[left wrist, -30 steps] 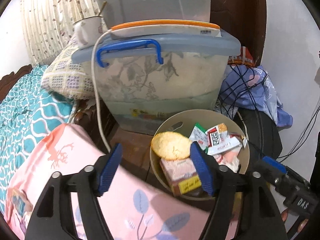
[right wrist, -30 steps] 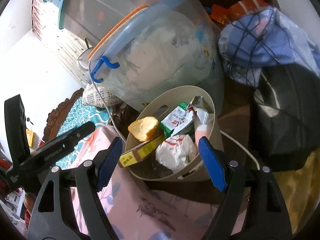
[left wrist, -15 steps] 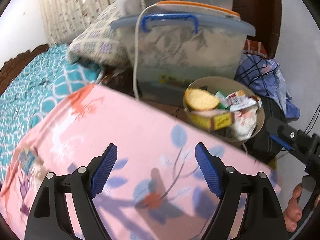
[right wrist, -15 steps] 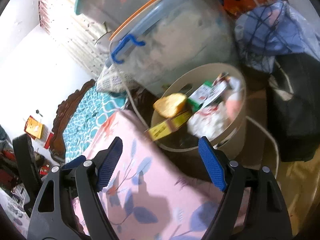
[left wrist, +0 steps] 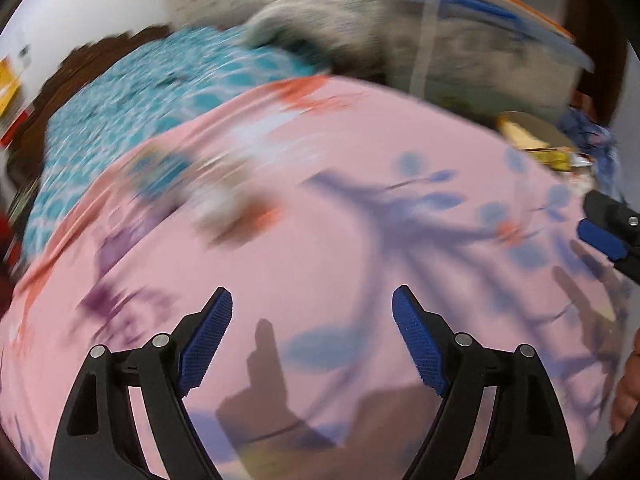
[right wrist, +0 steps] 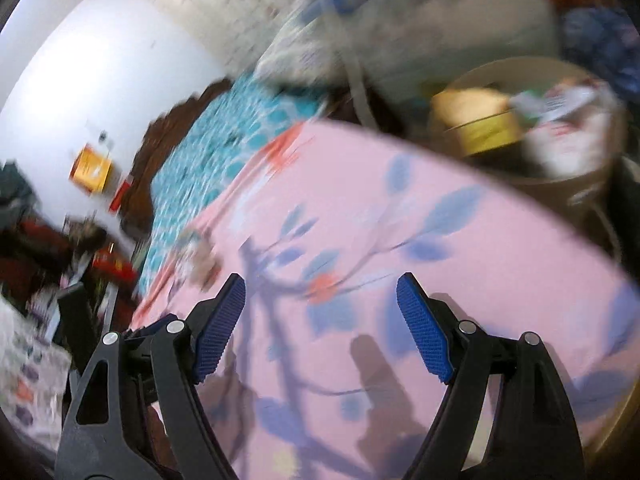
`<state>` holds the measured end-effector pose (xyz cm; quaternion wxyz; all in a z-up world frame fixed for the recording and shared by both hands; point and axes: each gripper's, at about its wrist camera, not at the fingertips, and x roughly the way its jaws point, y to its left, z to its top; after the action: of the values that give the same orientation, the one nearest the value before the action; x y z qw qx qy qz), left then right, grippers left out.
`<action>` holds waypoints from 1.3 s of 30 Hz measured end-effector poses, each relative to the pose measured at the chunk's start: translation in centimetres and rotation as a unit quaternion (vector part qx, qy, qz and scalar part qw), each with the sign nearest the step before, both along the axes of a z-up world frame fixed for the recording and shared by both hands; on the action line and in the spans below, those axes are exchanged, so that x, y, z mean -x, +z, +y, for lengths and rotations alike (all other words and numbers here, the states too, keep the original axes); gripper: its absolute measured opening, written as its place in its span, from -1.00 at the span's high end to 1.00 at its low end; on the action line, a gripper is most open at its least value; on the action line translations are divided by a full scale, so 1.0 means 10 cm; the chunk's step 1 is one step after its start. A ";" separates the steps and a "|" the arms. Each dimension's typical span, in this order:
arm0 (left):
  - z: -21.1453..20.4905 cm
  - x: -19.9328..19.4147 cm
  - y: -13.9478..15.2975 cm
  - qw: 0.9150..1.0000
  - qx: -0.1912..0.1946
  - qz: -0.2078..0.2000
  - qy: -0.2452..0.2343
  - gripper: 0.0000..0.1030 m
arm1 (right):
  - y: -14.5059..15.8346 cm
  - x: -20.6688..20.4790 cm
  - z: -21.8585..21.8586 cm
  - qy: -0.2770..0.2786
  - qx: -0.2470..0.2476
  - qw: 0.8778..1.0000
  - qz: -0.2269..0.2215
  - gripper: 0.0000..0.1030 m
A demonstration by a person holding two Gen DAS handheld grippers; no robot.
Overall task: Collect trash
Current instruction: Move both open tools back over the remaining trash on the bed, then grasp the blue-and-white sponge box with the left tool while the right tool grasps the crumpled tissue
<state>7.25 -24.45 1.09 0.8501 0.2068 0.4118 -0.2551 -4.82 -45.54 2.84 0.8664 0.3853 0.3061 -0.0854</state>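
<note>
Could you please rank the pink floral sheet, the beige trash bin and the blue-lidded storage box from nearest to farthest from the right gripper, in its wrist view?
1. Pink floral sheet, directly below the right gripper.
2. Beige trash bin, upper right, beyond the sheet's edge.
3. Blue-lidded storage box, top, behind the bin.

A printed sheet (right wrist: pixel 460 248) spreads across the foreground of both views, under the two grippers. Behind it to the left lies a patterned bedspread (right wrist: pixel 208 160). Off its far right edge stands a round bin (right wrist: pixel 580 184) with wrappers and boxes inside. Behind the bin stands a lidded storage tub (left wrist: pixel 500 52), a pillow (left wrist: pixel 320 28) to its left.
</note>
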 end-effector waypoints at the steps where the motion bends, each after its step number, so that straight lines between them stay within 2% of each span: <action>1: 0.20 -0.06 -0.02 1.000 -0.006 0.000 0.020 -0.52 | 0.00 -0.12 0.11 0.020 0.000 1.000 0.006 -0.53; 5: 0.87 -0.27 -0.04 0.996 -0.023 -0.011 0.090 -0.52 | 0.11 -0.64 0.54 0.094 0.029 0.995 0.021 -0.53; 7: 1.24 -0.35 -0.01 0.991 -0.026 -0.028 0.129 -0.52 | 0.22 -1.00 0.79 0.136 0.056 0.989 0.025 -0.53; 11: 1.87 -0.49 0.08 0.979 -0.005 -0.047 0.200 -0.54 | 0.42 -1.85 1.34 0.198 0.118 0.972 0.037 -0.64; 14: 2.23 -0.60 0.16 0.967 0.019 -0.051 0.248 -0.61 | 0.44 -2.46 1.67 0.230 0.150 0.960 0.061 -0.74; 16: 2.36 -0.69 0.18 0.962 0.025 -0.049 0.267 -0.61 | 0.41 -2.93 1.88 0.238 0.207 0.944 0.100 -0.75; 18: 2.49 -0.75 0.17 0.958 0.043 -0.027 0.282 -0.62 | 0.32 -3.26 2.04 0.248 0.250 0.926 0.136 -0.81; 20: 2.62 -0.83 0.12 0.953 0.064 0.009 0.297 -0.62 | 0.21 -3.51 2.12 0.256 0.263 0.914 0.174 -0.81; 22: 2.65 -0.83 0.12 0.950 0.076 0.012 0.303 -0.62 | 0.06 -3.70 2.17 0.265 0.265 0.902 0.215 -0.82; 24: 2.65 -0.83 0.12 0.950 0.080 0.013 0.302 -0.62 | -0.09 -3.75 2.24 0.276 0.290 0.885 0.238 -0.79; 25: 2.64 -0.82 0.11 0.950 0.079 0.013 0.301 -0.62 | -0.14 -3.76 2.28 0.285 0.301 0.877 0.242 -0.70; 26: 2.64 -0.82 0.11 0.951 0.079 0.013 0.300 -0.62 | -0.17 -3.75 2.33 0.294 0.315 0.870 0.239 -0.54; 27: 2.64 -0.81 0.11 0.950 0.081 0.013 0.300 -0.62 | -0.15 -3.70 2.37 0.305 0.321 0.868 0.224 -0.27; 30: 2.73 -0.82 0.13 0.945 0.111 0.023 0.306 -0.62 | -0.07 -3.47 2.54 0.362 0.301 0.861 0.192 -0.27; 32: 2.81 -0.84 0.13 0.939 0.135 0.035 0.313 -0.65 | -0.01 -3.19 2.73 0.410 0.299 0.846 0.165 -0.29; 34: 2.92 -0.84 0.14 0.931 0.168 0.048 0.320 -0.67 | 0.05 -2.78 2.94 0.463 0.297 0.824 0.135 -0.33; 36: 2.97 -0.82 0.16 0.926 0.183 0.050 0.326 -0.68 | 0.05 -2.33 3.08 0.514 0.265 0.808 0.112 -0.53; 38: 2.98 -0.81 0.18 0.925 0.187 0.046 0.327 -0.68 | 0.07 -1.99 3.13 0.539 0.245 0.801 0.093 -0.72; 39: 2.96 -0.79 0.20 0.926 0.187 0.042 0.325 -0.68 | 0.08 -1.78 3.14 0.549 0.239 0.797 0.081 -0.75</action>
<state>15.16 5.13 3.07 0.8913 -0.1115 0.4370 -0.0459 13.02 -14.18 3.59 0.8048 -0.0744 0.5048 0.3031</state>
